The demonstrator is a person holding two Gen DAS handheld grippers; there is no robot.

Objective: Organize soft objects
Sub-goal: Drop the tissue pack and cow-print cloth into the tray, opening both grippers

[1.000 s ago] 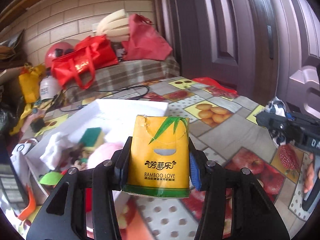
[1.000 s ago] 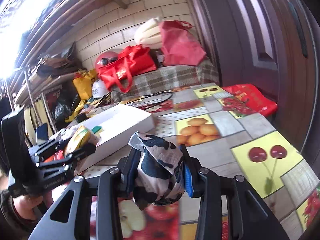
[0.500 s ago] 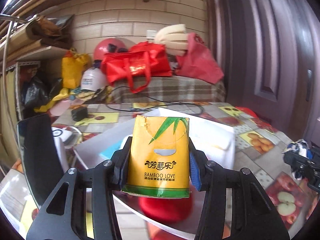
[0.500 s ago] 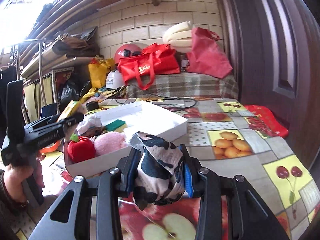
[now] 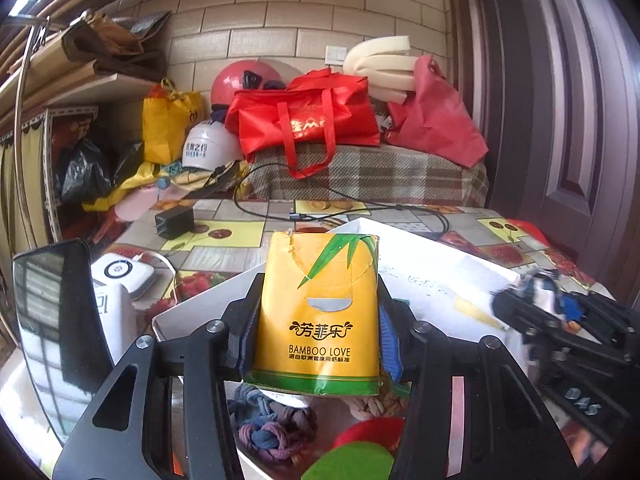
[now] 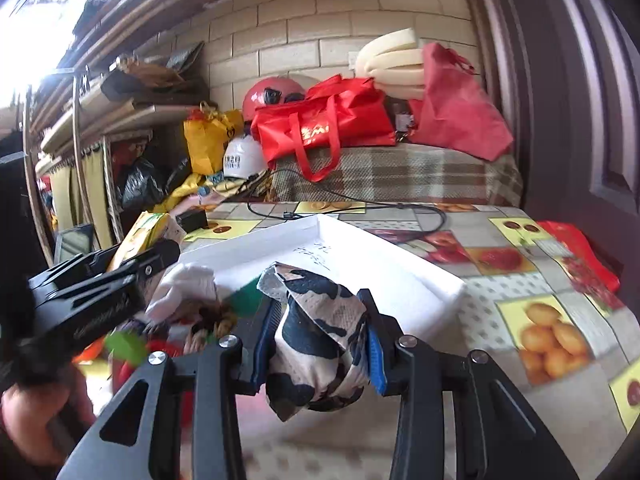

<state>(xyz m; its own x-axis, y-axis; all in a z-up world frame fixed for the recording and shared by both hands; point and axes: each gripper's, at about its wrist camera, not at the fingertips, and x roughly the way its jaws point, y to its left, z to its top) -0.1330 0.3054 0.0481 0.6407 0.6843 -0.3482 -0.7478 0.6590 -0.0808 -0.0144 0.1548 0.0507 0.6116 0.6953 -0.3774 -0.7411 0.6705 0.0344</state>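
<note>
My left gripper (image 5: 316,336) is shut on a yellow tissue pack (image 5: 320,312) marked BAMBOO LOVE and holds it above the near left part of the white box (image 5: 432,264). Below it in the box lie a knotted rope toy (image 5: 272,428) and a red soft toy with a green leaf (image 5: 360,444). My right gripper (image 6: 318,344) is shut on a black-and-white patterned cloth (image 6: 320,332) over the box's near side (image 6: 400,280). A white cloth (image 6: 192,288) lies in the box. The left gripper with the pack shows in the right wrist view (image 6: 104,280).
A fruit-patterned tablecloth (image 6: 540,320) covers the table. A black charger (image 5: 174,222) and cable (image 5: 340,212) lie behind the box. A dark tablet (image 5: 60,320) and white device (image 5: 120,276) stand at left. Red bags (image 5: 308,120) and helmets sit on a plaid bench behind. A door (image 5: 580,120) stands at right.
Both grippers have moved in over the white box, still holding their objects. The right gripper now appears close at the right of the left wrist view.
</note>
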